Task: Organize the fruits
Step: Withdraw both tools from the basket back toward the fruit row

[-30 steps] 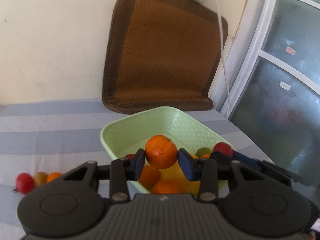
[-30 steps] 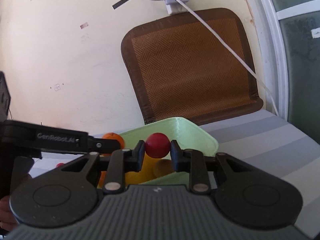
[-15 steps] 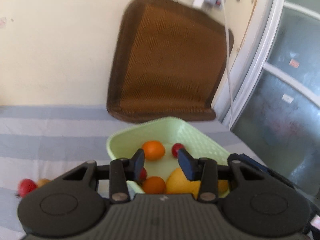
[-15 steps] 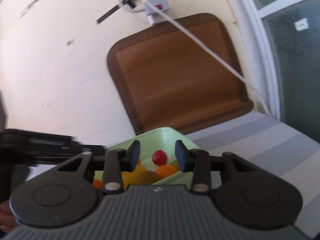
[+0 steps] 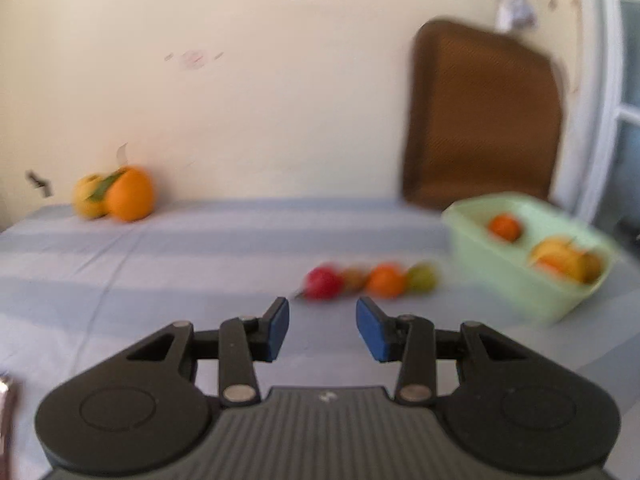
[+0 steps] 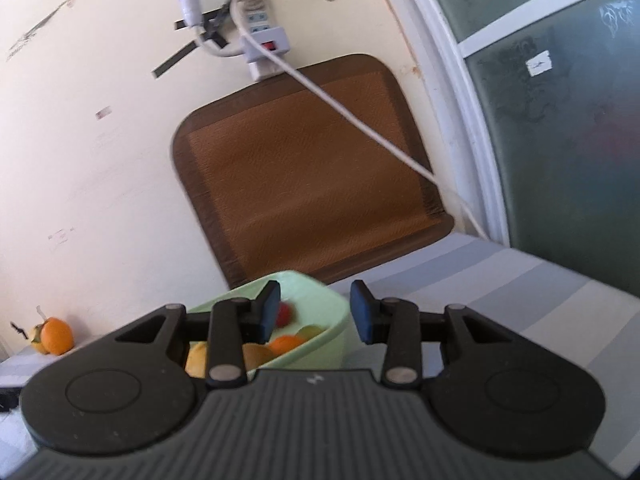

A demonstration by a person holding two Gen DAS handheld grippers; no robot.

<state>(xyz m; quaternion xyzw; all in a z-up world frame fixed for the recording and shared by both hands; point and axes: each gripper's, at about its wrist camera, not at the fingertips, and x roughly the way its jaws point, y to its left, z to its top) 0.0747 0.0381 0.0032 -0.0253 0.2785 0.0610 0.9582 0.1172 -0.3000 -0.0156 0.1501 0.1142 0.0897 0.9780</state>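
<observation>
A pale green basket [image 5: 516,280] stands at the right of the striped table and holds several orange, yellow and red fruits. A row of small fruits lies on the cloth left of it: a red one [image 5: 322,282], a brownish one, an orange one [image 5: 386,280] and a green one [image 5: 422,276]. My left gripper [image 5: 322,328] is open and empty, just in front of the red fruit. My right gripper [image 6: 314,316] is open and empty, above the basket's [image 6: 320,300] right rim. A red fruit [image 6: 284,314] shows inside it.
A large orange [image 5: 130,194] and a yellow fruit [image 5: 89,196] sit against the wall at the far left. A brown woven mat [image 6: 308,168] leans on the wall behind the basket. A power strip with a white cable [image 6: 264,36] hangs above it. A window frame borders the right.
Both grippers opened and let their fruit fall into the basket: the left an orange, the right a red fruit. My left gripper then swung left toward the row of small fruits.
</observation>
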